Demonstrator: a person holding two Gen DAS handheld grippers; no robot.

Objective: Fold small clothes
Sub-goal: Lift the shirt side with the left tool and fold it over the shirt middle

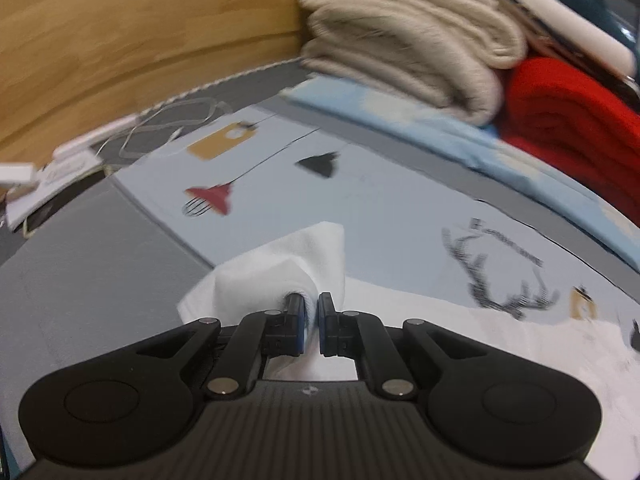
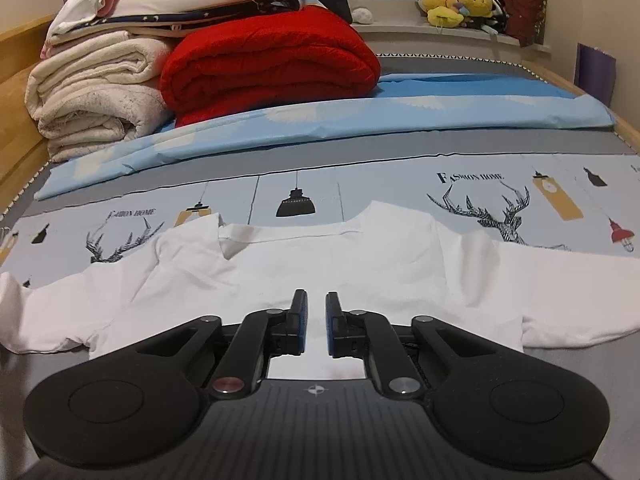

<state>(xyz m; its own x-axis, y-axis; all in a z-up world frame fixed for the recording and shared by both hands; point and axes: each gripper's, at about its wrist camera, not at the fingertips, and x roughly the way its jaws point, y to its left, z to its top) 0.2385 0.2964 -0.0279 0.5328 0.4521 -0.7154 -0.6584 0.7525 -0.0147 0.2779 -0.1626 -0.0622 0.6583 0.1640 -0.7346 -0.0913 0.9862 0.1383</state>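
On the bed, a white shirt [image 2: 320, 264] lies spread flat across a printed sheet [image 2: 400, 184] with lamps and deer heads on it. Its neckline faces the far side, and both sleeves reach out to left and right. Part of the left shoulder is folded over onto the chest.

The left gripper [image 1: 311, 312] is clamped on a bunch of the shirt [image 1: 288, 272]; white cloth wraps around the left finger and rises in a peak just past the tips, lifted off the sheet [image 1: 360, 200]. The jaws are nearly together, with only cloth between them. This view is blurred.

The right gripper [image 2: 316, 312] hangs over the lower middle of the shirt, its jaws a small way apart and holding nothing. Whether the tips touch the cloth cannot be told.

Beyond the shirt lies a folded blue sheet [image 2: 400, 120]. On it sits a red blanket [image 2: 268, 68], with a stack of cream blankets [image 2: 96, 96] just beside it on the left. Plush toys [image 2: 460, 4] sit on the window ledge at the far right. A wooden board [image 1: 140, 40] runs along the bed's left side, with cables [image 1: 168, 128] near it.
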